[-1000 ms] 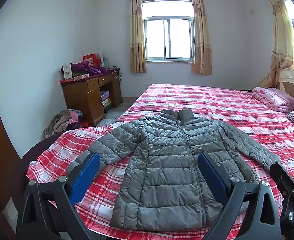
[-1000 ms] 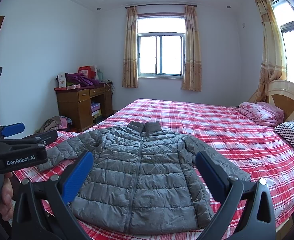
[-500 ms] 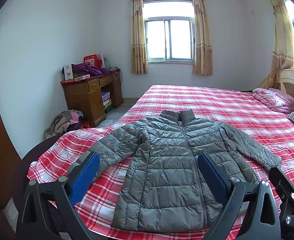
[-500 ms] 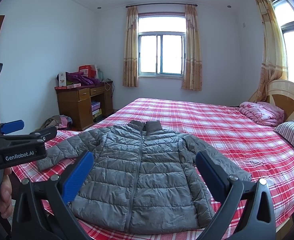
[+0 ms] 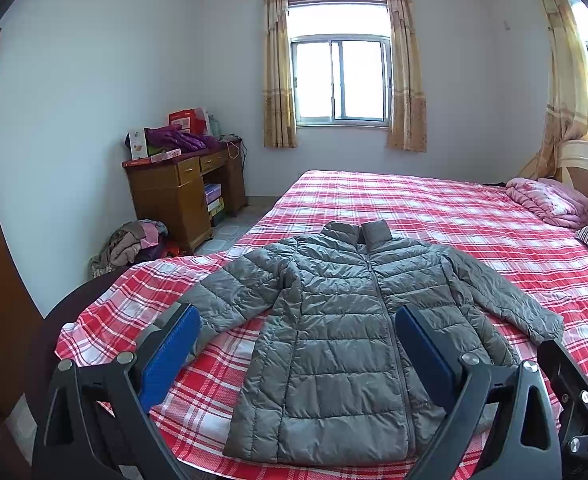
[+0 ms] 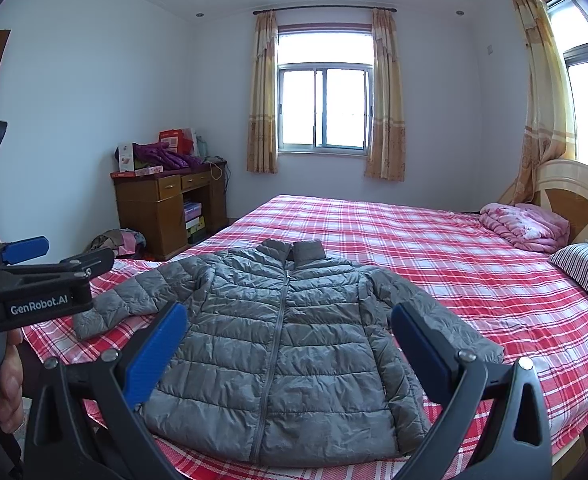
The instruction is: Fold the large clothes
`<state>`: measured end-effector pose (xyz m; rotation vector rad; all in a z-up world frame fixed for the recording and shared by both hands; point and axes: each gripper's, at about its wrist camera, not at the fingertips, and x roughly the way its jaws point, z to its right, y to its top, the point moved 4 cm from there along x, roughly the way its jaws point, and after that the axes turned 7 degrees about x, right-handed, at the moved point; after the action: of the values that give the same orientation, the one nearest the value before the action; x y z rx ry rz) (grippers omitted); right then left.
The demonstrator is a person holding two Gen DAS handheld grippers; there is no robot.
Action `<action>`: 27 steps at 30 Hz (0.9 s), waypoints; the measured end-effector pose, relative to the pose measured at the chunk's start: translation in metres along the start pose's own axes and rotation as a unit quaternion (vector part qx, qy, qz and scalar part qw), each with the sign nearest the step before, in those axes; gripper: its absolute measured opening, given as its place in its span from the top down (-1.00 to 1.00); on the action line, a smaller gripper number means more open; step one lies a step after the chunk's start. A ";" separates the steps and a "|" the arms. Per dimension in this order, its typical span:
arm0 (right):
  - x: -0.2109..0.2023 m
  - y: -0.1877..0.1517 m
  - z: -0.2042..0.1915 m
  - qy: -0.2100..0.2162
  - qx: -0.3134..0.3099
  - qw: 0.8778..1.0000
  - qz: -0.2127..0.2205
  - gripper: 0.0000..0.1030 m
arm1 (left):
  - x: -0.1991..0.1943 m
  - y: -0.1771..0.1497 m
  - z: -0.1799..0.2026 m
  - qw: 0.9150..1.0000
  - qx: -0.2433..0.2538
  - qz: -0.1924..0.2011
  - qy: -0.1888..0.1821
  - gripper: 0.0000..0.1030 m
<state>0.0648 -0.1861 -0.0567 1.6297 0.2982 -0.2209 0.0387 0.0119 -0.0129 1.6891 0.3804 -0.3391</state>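
Note:
A grey quilted puffer jacket (image 5: 334, 328) (image 6: 277, 340) lies flat on the red plaid bed (image 5: 434, 204) (image 6: 434, 248), zipped, collar away from me, both sleeves spread out to the sides. My left gripper (image 5: 298, 324) hovers open in front of the jacket's near hem, nothing between its blue pads. In the right wrist view my right gripper (image 6: 289, 320) is likewise open and holds nothing, short of the hem. The left gripper's body (image 6: 33, 284) shows at the left edge of that view, held by a hand (image 6: 9, 384).
A folded pink quilt (image 5: 546, 200) (image 6: 522, 226) and a striped pillow (image 6: 586, 276) lie by the headboard at the right. A wooden desk (image 5: 181, 188) with boxes and purple cloth stands by the far left wall, with a pile of clothes (image 5: 133, 240) on the floor.
Both cameras have drifted very slightly; the jacket sits marginally lower in the views. Grippers stay open and the jacket has not moved.

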 end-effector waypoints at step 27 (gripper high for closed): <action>0.003 -0.006 -0.007 0.002 0.002 1.000 -0.008 -1.00 | 0.006 -0.001 -0.007 1.000 -0.002 -0.006 0.002 -0.91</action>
<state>0.0655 -0.1786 -0.0630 1.6319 0.3144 -0.2295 0.0435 0.0195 -0.0151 1.6838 0.3938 -0.3425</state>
